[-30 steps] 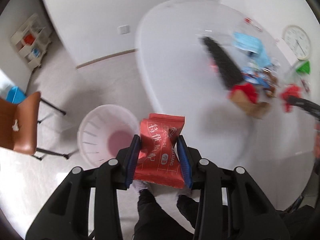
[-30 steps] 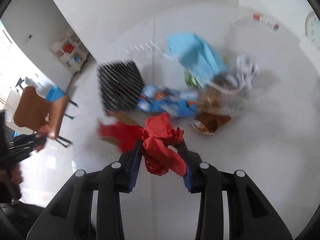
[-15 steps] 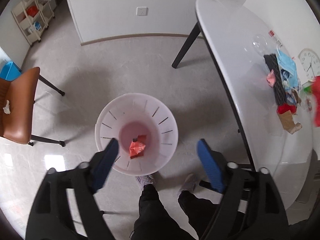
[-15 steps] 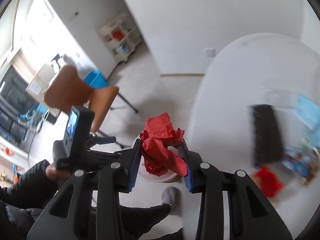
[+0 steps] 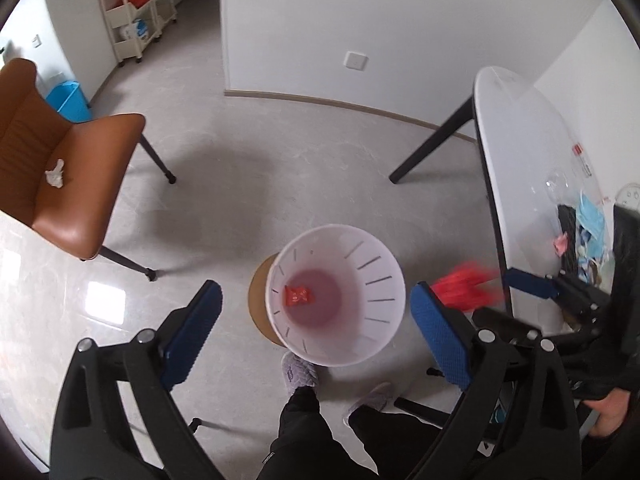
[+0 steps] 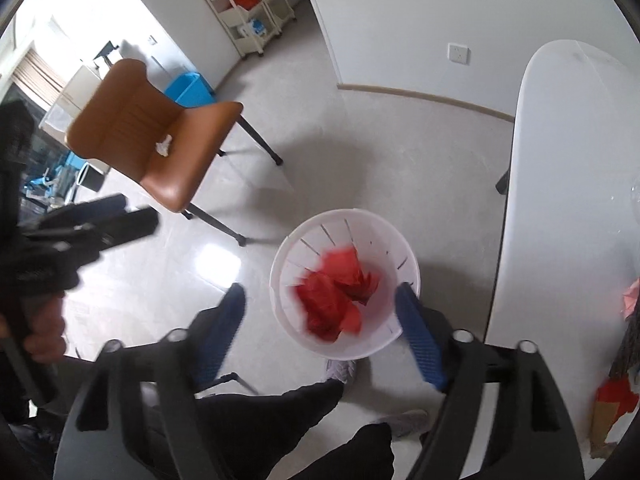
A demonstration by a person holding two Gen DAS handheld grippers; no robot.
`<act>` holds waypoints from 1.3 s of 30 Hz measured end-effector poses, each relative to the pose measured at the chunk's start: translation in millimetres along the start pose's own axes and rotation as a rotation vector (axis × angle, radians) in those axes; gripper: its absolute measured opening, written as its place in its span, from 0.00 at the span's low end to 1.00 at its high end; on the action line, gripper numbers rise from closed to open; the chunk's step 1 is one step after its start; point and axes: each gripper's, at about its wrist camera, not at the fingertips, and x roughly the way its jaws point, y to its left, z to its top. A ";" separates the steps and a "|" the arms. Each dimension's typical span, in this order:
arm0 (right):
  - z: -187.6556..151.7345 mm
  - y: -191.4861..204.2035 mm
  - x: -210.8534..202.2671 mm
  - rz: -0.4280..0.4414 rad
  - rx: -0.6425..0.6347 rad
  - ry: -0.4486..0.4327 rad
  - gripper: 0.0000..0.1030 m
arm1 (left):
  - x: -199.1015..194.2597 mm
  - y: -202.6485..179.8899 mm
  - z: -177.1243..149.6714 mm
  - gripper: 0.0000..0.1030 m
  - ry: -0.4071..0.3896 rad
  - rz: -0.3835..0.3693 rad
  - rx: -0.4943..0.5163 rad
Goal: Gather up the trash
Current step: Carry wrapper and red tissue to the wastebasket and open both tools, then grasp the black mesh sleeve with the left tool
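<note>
A white slotted bin [image 5: 336,344] stands on the floor below both grippers; it also shows in the right wrist view [image 6: 296,236]. A red snack wrapper [image 5: 298,295] lies at its bottom. My left gripper [image 5: 316,340] is open and empty above the bin. My right gripper [image 6: 320,336] is open over the bin, and blurred crumpled red paper [image 6: 336,296] is in the air between its fingers and the bin; the paper shows as a red blur in the left wrist view [image 5: 468,288]. More trash [image 5: 588,236] lies on the white table [image 5: 520,168].
A brown chair [image 5: 64,176] with a crumpled white tissue [image 5: 54,172] on its seat stands to the left. The table's black leg [image 5: 432,144] slants to the floor. My legs and slippers [image 5: 300,372] are beside the bin. A shelf trolley [image 5: 136,12] stands far back.
My left gripper opened and the red wrapper fell into the bin. My right gripper swung from the table to above the bin, then opened and let go of the red paper.
</note>
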 end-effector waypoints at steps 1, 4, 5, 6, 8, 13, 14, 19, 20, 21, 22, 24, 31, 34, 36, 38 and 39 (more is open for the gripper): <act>-2.3 1.0 -1.4 -0.007 0.007 0.000 0.83 | -2.9 1.6 0.8 0.88 -0.010 0.003 -0.011; -3.5 0.1 -16.4 -0.037 0.047 -0.034 0.90 | -10.0 1.5 3.9 0.88 -0.020 0.026 -0.017; -2.9 -0.8 -21.6 -0.047 0.063 -0.052 0.92 | -14.3 1.4 6.1 0.88 -0.028 0.034 -0.013; -4.5 -4.3 -33.9 -0.061 0.087 -0.080 0.93 | -17.2 -0.3 5.8 0.88 -0.036 0.047 -0.011; -3.3 -9.4 -44.5 -0.079 0.120 -0.118 0.94 | -24.7 -7.4 7.5 0.88 -0.058 0.065 0.008; -21.6 -34.9 -95.0 -0.145 0.207 -0.226 0.97 | -41.0 -30.5 15.0 0.88 -0.098 0.069 0.093; -26.8 -38.8 -103.9 -0.159 0.220 -0.240 0.97 | -42.9 -34.9 16.3 0.88 -0.101 0.069 0.107; -65.8 -73.2 -152.9 -0.248 0.298 -0.305 0.97 | -48.7 -69.1 19.5 0.88 -0.106 0.029 0.168; -71.5 -79.4 -159.5 -0.260 0.312 -0.311 0.97 | -49.8 -76.6 19.2 0.88 -0.107 0.020 0.177; -80.3 -86.5 -167.7 -0.276 0.329 -0.318 0.97 | -50.9 -84.3 18.7 0.88 -0.108 0.012 0.186; -88.5 -92.9 -174.5 -0.291 0.343 -0.324 0.97 | -52.2 -96.5 18.0 0.88 -0.108 -0.006 0.202; -104.1 -106.7 -187.0 -0.316 0.370 -0.336 0.97 | -52.4 -112.2 16.0 0.88 -0.103 -0.033 0.228; -149.9 -150.8 -207.8 -0.354 0.488 -0.353 0.97 | -46.4 -187.3 6.7 0.88 -0.080 -0.113 0.346; -161.7 -166.9 -204.2 -0.353 0.514 -0.339 0.97 | -39.8 -215.4 1.4 0.88 -0.054 -0.153 0.384; -168.1 -179.0 -196.7 -0.345 0.522 -0.324 0.97 | -32.5 -234.5 -1.2 0.88 -0.034 -0.178 0.403; -172.6 -187.0 -189.1 -0.334 0.530 -0.304 0.97 | -24.8 -249.3 -2.8 0.88 -0.009 -0.208 0.413; -173.9 -190.8 -185.9 -0.325 0.534 -0.294 0.97 | -20.1 -258.6 -3.1 0.88 0.005 -0.225 0.417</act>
